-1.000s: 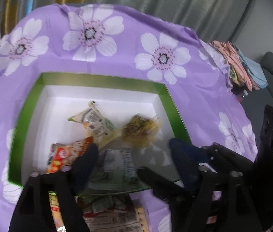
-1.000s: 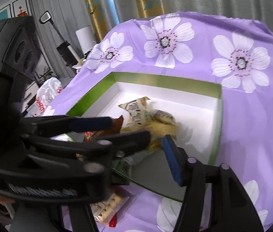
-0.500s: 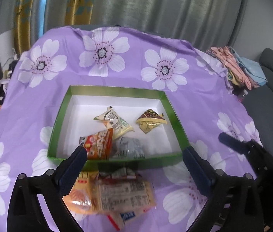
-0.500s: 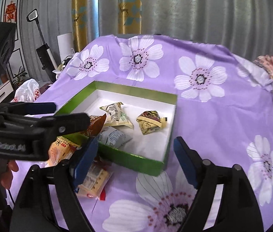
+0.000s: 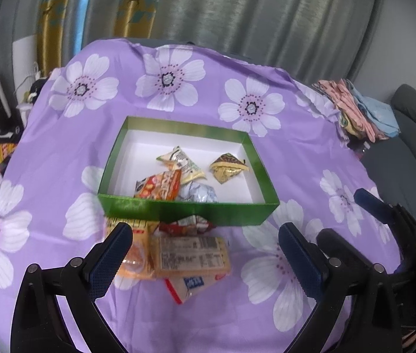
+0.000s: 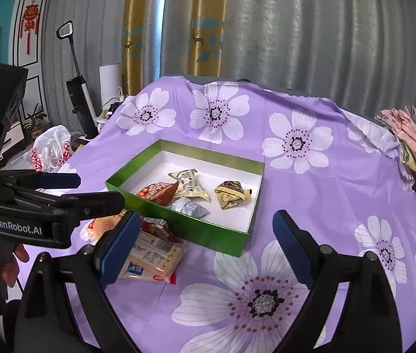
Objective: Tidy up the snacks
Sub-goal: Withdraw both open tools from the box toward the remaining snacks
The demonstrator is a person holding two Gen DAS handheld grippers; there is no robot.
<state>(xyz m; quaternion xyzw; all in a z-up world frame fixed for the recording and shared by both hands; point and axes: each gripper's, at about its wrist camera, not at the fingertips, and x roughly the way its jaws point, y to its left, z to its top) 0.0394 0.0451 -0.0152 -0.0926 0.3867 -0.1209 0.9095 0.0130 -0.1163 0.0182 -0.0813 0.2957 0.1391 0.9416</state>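
Note:
A green box (image 5: 184,213) with a white inside sits on the purple flowered cloth; it also shows in the right wrist view (image 6: 202,229). Inside lie an orange packet (image 5: 159,188), a cream packet (image 5: 182,163), a silver packet (image 5: 199,192) and a brown-gold packet (image 5: 227,169). Several loose snack packets (image 5: 190,254) lie on the cloth just in front of the box, also in the right wrist view (image 6: 152,253). My left gripper (image 5: 206,253) is open and empty above these loose packets. My right gripper (image 6: 205,242) is open and empty, in front of the box's near corner.
A pile of folded clothes (image 5: 361,111) lies at the cloth's right edge. A white and red plastic bag (image 6: 50,151) sits off the left edge. A grey sofa (image 5: 414,135) stands to the right. Curtains hang behind the table.
Both grippers have pulled back and up out of the box, empty. The brown-gold and silver packets now lie loose in the box. Both sets of jaws have opened wider.

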